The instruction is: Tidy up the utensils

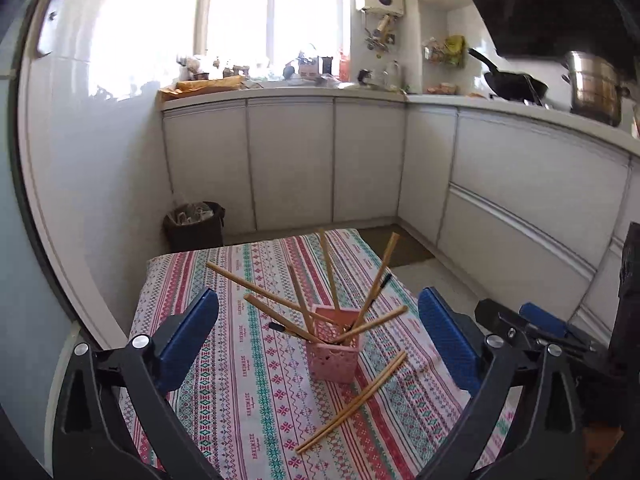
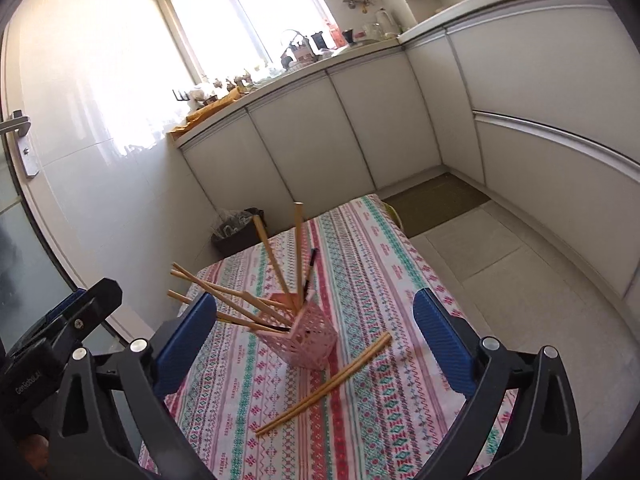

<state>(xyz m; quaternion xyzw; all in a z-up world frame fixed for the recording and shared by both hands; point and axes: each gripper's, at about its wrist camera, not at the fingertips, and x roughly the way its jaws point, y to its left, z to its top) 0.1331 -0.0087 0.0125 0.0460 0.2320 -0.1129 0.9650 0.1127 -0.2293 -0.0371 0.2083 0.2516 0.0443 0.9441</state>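
Observation:
A pink lattice holder (image 1: 335, 354) (image 2: 307, 337) stands on the patterned tablecloth with several wooden chopsticks (image 1: 329, 268) (image 2: 299, 254) fanning out of it, plus a dark-tipped one. Two loose chopsticks (image 1: 352, 402) (image 2: 326, 384) lie on the cloth just in front and to the right of the holder. My left gripper (image 1: 318, 336) is open, blue pads wide apart, nothing between them; the holder sits beyond it. My right gripper (image 2: 314, 332) is open too and holds nothing. The right gripper shows at the right edge of the left wrist view (image 1: 540, 320), the left one at the left edge of the right wrist view (image 2: 76, 312).
The small table (image 1: 240, 360) stands in a kitchen corner. A dark bin (image 1: 195, 226) with a plastic bag sits behind it by the white wall. White cabinets (image 1: 292, 160) run along the back and right; a wok (image 1: 516, 82) and steel pot (image 1: 596, 88) are on the counter.

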